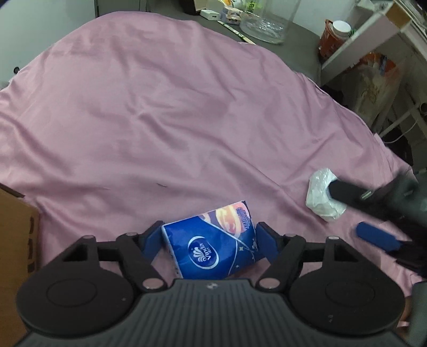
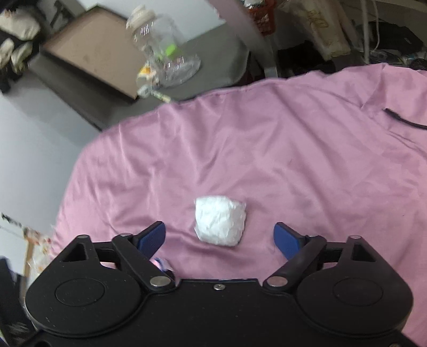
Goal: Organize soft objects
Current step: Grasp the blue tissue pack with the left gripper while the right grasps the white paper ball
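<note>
A blue tissue pack (image 1: 210,245) with a white logo lies tilted on the pink sheet (image 1: 186,106). My left gripper (image 1: 209,232) straddles it, and both blue pads rest against its sides. A crumpled white plastic-wrapped wad (image 2: 220,220) lies on the sheet (image 2: 293,160) between the fingers of my right gripper (image 2: 218,229), which is open with a gap on each side of the wad. In the left wrist view the wad (image 1: 319,186) shows at the right, with the right gripper (image 1: 344,208) coming in around it.
A cardboard box (image 1: 16,240) stands at the left edge of the bed. Beyond the sheet are a glass jar (image 1: 267,24) (image 2: 162,50), a flat brown tray (image 2: 90,48) and a white shelf (image 1: 360,40). A black cord (image 2: 403,120) lies on the sheet's far right.
</note>
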`<state>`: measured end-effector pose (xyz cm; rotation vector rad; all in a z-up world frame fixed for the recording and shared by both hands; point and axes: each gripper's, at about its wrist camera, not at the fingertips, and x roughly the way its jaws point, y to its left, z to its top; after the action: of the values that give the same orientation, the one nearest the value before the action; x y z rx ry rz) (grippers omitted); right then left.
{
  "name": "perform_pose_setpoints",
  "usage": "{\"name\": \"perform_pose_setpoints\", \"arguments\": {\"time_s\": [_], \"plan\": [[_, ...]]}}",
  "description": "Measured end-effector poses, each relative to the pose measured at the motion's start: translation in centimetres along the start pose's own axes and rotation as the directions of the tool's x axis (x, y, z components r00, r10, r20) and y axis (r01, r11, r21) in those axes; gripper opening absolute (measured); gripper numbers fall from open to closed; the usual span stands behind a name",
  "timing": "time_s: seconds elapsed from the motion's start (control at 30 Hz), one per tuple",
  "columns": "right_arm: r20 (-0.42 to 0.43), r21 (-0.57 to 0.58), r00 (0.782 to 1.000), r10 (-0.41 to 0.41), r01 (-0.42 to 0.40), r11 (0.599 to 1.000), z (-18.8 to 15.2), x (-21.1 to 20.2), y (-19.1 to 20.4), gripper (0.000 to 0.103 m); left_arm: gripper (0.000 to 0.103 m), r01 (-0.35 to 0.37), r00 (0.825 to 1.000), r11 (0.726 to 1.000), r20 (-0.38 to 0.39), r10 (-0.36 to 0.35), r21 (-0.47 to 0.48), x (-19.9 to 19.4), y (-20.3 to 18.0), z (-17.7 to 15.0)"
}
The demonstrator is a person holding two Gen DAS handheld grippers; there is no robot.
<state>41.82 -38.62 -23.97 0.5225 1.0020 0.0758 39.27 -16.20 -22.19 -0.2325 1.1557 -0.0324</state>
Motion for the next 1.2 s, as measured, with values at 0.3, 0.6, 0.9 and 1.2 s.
{"name": "perform_pose_setpoints", "arguments": {"time_s": [0.3,0.6,0.9,1.2], "plan": [[-0.012,-0.006,0.998,-0.058,0.058,0.998,-1.0,-0.4,0.3,0.0,0.065,-0.001,0.999,0.999,0.033,0.002,-0.04,-3.0,2.1,0.0],[0.088,-0.034,0.995,-0.05,0.053,0.998,-0.8,-3.6,1.3,0.074,0.065,0.018,0.996,0.998,0.088,-0.012,-0.062,-5.3,2.6,0.8],[0.099,-0.092,0.993,-0.069,0.078,0.993,-0.6,-1.4,1.9,0.074,0.066,0.006,0.994,0.999,0.11,0.0,-0.048,-4.6,2.0,2.6],[0.101,-0.112,0.989,-0.108,0.119,0.987,-0.3,1.7,1.6,0.074,0.066,-0.016,0.997,0.998,0.076,0.02,-0.057,-1.6,2.1,3.7]]}}
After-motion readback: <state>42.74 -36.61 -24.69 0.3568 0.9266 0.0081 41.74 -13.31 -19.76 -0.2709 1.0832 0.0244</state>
